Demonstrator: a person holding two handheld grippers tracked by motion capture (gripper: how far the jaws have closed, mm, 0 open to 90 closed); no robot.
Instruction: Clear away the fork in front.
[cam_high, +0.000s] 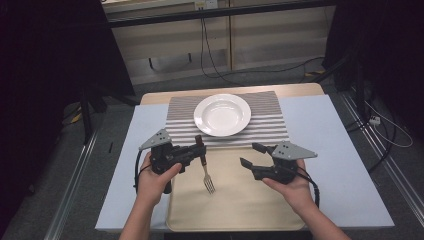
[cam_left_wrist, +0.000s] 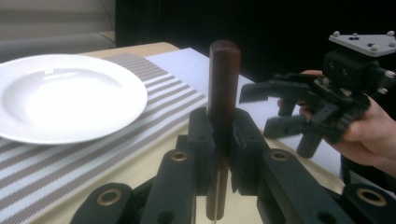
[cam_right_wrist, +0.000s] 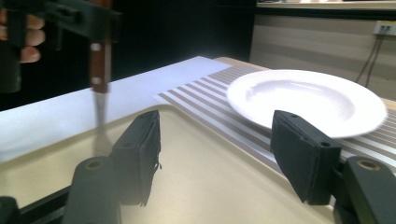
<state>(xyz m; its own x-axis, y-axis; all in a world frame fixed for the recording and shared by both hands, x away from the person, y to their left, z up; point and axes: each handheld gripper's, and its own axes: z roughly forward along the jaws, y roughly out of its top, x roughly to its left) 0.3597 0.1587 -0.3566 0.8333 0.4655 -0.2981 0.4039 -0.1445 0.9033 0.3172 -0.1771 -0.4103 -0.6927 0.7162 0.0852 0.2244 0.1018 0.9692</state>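
Your left gripper (cam_high: 197, 150) is clamped on the fork (cam_high: 205, 170) by its brown handle, tines hanging over the tray (cam_high: 240, 200), apparently clear of it. Your right gripper (cam_high: 252, 155), at the fork's three o'clock, stands apart with nothing between. The plate (cam_high: 222, 115) sits at twelve o'clock.

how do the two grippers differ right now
The left gripper is shut on the fork by its dark wooden handle; the right gripper is open, nothing between its jaws. The left one hangs the fork tines-down over the beige tray; the right one points across the tray toward it. Both are black, hand-held and topped by grey plates.
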